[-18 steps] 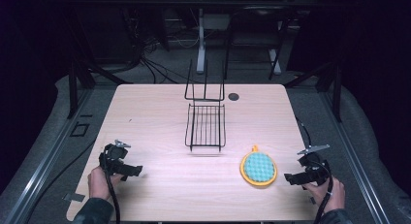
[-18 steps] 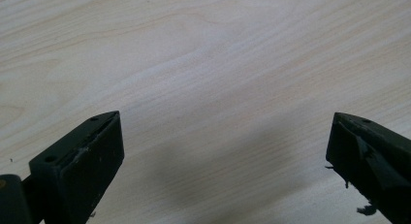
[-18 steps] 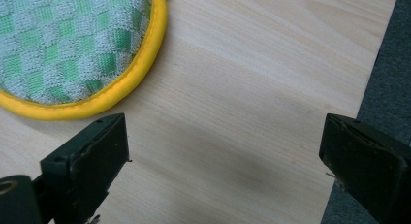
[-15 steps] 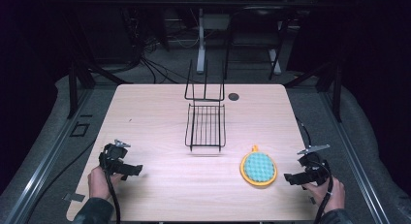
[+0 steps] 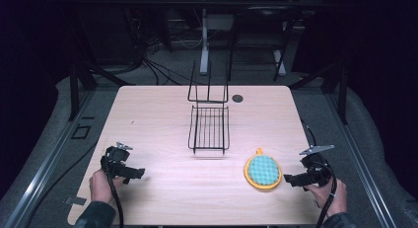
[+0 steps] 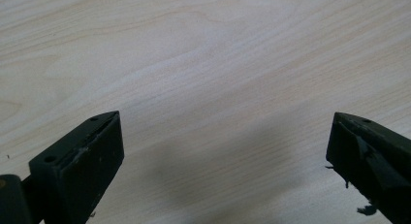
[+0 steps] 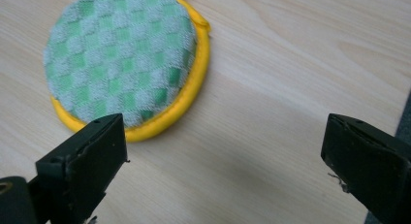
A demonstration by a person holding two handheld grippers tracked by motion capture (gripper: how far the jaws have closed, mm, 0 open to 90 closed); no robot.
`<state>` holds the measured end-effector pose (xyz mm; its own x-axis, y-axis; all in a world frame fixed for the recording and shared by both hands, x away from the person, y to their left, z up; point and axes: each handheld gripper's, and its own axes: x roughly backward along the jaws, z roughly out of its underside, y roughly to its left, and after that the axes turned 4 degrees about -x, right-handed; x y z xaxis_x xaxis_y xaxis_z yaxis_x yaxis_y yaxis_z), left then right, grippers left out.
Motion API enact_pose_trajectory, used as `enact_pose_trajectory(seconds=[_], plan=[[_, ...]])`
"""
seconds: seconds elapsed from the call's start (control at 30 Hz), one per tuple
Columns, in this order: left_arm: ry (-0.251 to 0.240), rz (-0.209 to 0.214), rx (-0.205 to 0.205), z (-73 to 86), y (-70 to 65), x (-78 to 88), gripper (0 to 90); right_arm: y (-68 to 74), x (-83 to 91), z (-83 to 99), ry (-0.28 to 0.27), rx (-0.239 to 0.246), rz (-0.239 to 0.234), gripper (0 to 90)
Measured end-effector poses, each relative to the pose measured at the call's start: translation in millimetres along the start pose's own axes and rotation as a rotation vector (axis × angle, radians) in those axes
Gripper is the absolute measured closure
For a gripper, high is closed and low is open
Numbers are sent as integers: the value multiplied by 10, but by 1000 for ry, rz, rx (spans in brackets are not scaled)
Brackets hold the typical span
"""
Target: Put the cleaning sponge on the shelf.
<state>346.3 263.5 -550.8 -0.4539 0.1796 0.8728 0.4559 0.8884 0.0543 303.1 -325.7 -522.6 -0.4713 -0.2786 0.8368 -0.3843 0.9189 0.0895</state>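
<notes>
Both grippers low at the near table edge, jaws wide.
Right gripper [image 7: 223, 151] gaping beside round pad [image 7: 121, 59], gripping nothing; left gripper [image 6: 225, 151] likewise empty.

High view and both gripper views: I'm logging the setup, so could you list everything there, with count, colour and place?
Scrubber pad: one, green-checked top with yellow rim, table's near right, just beyond the right tool's jaws.
Wire rack: one, black, table's middle, its upright back at the far end.
Round disc: one, dark, far side of the table, right of the rack.
Table: one, light wood.
Left tool: one, black, near left, jaws open over bare wood.
Right tool: one, black, near right, jaws open.
Hands: two, each holding a tool at the near edge.
</notes>
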Motion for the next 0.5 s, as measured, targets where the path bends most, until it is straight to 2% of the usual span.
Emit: enact_pose_trajectory(seconds=[0.27, 0.43, 0.5], plan=[[-6, 2, 9, -11, 9, -10, 1, 134, -101, -157, -2, 30, -41, 0], [-19, 8, 15, -14, 30, 13, 0, 257, -198, -284, 28, 73, -81, 4], [-19, 6, 12, -7, 21, 25, 0, 262, -238, -323, 45, 84, -76, 23]])
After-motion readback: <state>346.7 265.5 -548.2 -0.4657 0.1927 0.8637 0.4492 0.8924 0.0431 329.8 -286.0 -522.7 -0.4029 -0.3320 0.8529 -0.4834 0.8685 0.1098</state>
